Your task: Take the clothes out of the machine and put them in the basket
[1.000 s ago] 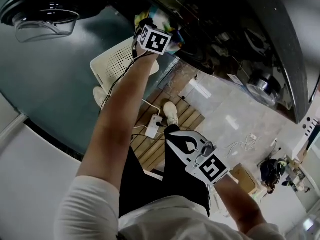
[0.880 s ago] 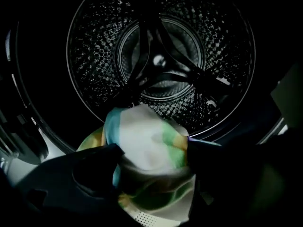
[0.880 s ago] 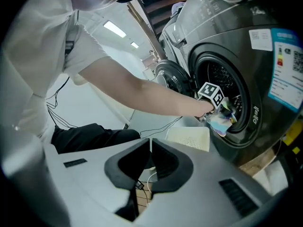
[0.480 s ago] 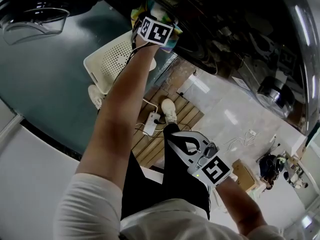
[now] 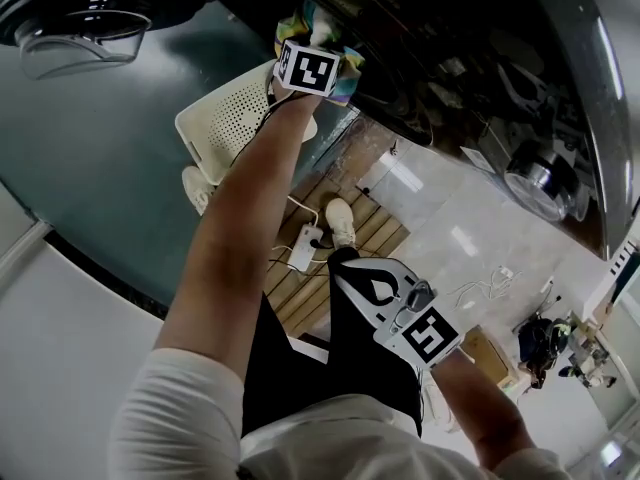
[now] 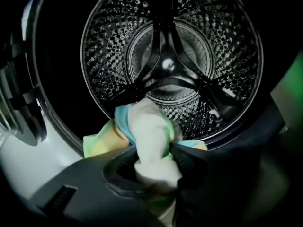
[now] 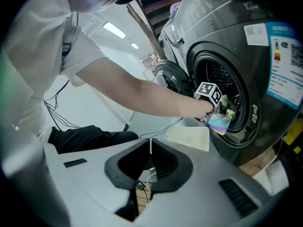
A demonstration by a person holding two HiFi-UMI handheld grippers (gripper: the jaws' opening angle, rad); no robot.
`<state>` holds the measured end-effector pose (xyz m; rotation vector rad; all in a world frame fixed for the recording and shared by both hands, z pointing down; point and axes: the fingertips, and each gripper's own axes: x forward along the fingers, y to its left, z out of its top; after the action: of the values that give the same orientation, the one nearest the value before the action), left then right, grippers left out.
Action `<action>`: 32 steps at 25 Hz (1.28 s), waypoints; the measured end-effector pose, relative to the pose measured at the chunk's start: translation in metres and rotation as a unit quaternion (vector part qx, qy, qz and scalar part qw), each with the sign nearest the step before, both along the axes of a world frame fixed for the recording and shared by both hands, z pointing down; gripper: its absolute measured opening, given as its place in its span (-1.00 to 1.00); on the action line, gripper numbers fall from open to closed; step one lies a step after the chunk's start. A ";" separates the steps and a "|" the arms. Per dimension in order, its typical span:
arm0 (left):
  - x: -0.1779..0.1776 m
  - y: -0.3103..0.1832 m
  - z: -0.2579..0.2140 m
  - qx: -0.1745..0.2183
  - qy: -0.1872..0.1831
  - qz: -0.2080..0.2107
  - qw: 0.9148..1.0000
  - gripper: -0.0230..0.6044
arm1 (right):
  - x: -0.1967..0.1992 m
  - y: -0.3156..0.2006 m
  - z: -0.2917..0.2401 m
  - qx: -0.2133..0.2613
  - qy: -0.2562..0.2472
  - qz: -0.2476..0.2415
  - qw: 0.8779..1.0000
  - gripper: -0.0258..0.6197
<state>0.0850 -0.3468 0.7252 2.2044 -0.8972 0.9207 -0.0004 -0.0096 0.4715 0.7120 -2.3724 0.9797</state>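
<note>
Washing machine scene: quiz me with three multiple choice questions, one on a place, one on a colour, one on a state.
1. Where is the white basket?
A. Inside the drum
B. In front of the machine, below its door opening
C. On top of the machine

2. What colour is the cloth at the door opening?
A. Plain black
B. White with pastel yellow, blue and green
C. Solid red

3. What state is the right gripper in?
A. Shut on the cloth
B. Wide open
C. Shut, holding nothing

1 B: it sits under the opening in the right gripper view.
2 B: those colours show where the left gripper, whose fingers have just been closing, pinches it.
3 C: its fingers meet with nothing between them.
</note>
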 end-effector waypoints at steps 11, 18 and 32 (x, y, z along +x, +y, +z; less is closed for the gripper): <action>-0.008 0.026 -0.072 0.037 0.042 -0.003 0.998 -0.56 | 0.008 0.014 -0.021 0.029 -0.011 -0.018 0.999 -0.88; -0.020 0.048 -0.133 0.065 0.063 -0.012 0.996 -0.56 | 0.016 0.033 -0.039 0.048 -0.016 -0.035 0.998 -0.88; -0.079 0.123 -0.257 0.093 0.110 -0.050 0.988 -0.56 | 0.019 0.070 -0.064 0.083 -0.034 -0.100 0.991 -0.88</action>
<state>0.0059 -0.2234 0.4685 2.3378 -1.0102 0.5541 0.0183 0.0607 0.4076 0.4922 -2.5491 0.7403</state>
